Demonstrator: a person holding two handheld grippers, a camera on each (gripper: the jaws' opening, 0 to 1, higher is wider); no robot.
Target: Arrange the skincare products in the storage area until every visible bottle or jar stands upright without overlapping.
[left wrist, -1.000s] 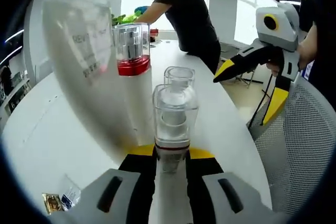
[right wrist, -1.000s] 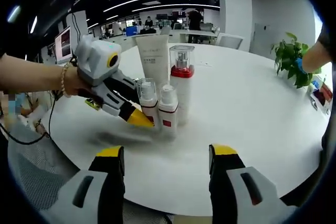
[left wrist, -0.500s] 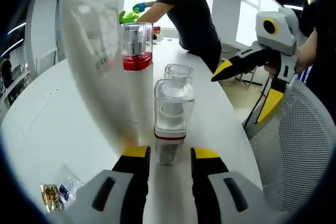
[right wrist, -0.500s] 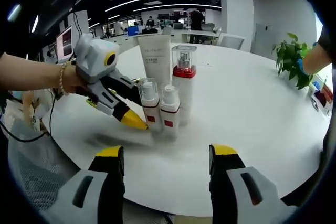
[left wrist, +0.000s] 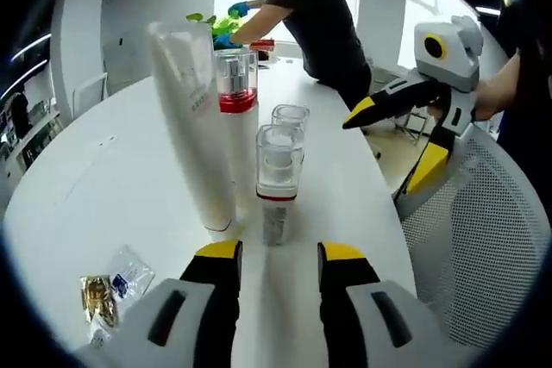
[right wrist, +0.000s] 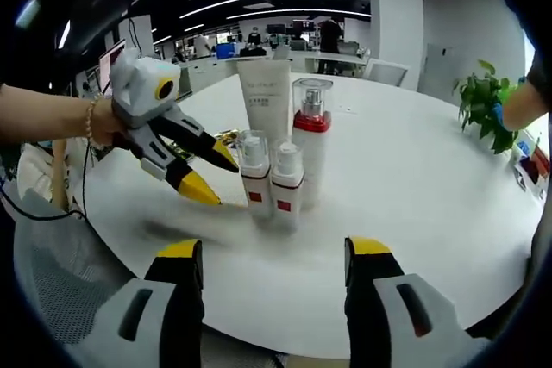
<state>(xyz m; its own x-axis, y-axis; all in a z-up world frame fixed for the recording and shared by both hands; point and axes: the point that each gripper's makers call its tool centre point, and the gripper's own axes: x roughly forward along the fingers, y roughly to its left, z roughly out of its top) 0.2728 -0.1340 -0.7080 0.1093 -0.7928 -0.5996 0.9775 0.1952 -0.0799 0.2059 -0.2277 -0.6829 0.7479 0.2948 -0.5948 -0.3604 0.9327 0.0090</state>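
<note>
Several skincare products stand upright in a tight group on the round white table (right wrist: pixel 414 178): a tall white tube (left wrist: pixel 194 118) (right wrist: pixel 266 105), a pump bottle with a red collar (left wrist: pixel 235 101) (right wrist: pixel 312 140), and two small clear-capped bottles (left wrist: pixel 278 183) (left wrist: pixel 290 122) (right wrist: pixel 255 178) (right wrist: pixel 287 185). My left gripper (left wrist: pixel 280 256) (right wrist: pixel 211 174) is open just short of the nearest small bottle, with nothing between its jaws. My right gripper (right wrist: pixel 274 252) (left wrist: pixel 392 140) is open too, held off the table's edge and facing the group.
Small sachets (left wrist: pixel 108 286) lie on the table to the left of my left gripper. A person in a dark shirt (left wrist: pixel 310 15) leans over the far side. A mesh chair (left wrist: pixel 483 239) stands beside the table. A green plant (right wrist: pixel 479 96) sits at the table's far right.
My left gripper has let go of the nearest small bottle and drawn back from it, jaws now apart. The bottle stays upright. My right gripper has hardly moved.
</note>
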